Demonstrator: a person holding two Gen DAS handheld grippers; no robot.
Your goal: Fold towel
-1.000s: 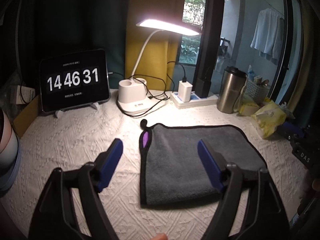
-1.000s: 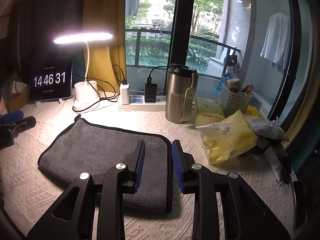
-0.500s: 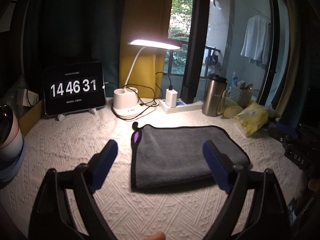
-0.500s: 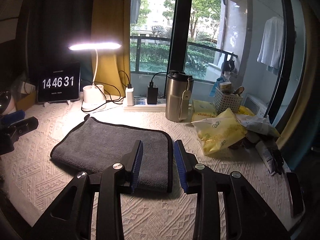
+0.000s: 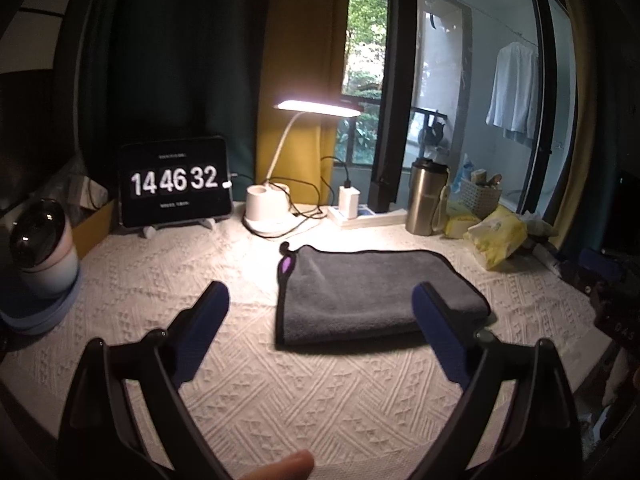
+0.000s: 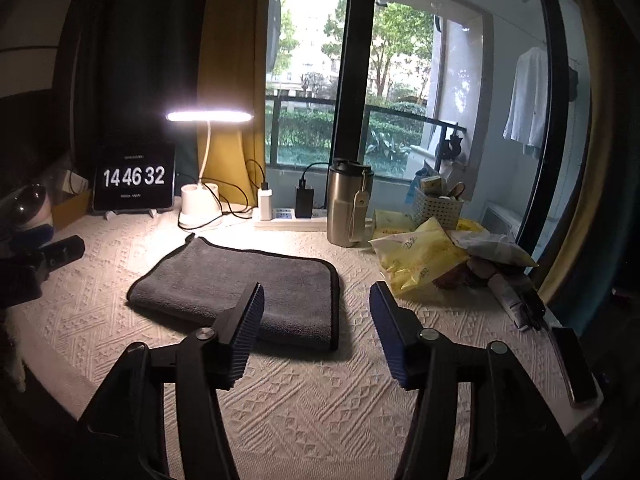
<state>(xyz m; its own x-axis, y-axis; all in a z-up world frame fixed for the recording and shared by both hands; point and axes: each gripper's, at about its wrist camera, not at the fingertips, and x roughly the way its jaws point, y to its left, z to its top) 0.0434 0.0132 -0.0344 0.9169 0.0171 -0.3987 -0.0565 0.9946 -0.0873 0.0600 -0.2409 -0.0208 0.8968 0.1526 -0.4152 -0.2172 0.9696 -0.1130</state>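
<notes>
A grey towel with a black hem lies folded flat on the white textured table cloth; it also shows in the right wrist view. A small purple tag and a loop sit at its far left corner. My left gripper is open and empty, held above and in front of the towel's near edge. My right gripper is open and empty, above the towel's near right corner. Neither touches the towel.
At the back stand a tablet clock, a lit desk lamp, a power strip with chargers and a steel tumbler. Yellow packets and a basket crowd the right. A round white device stands left.
Both grippers have pulled back and up from the towel. My right gripper has opened wide from nearly closed. The towel has not moved.
</notes>
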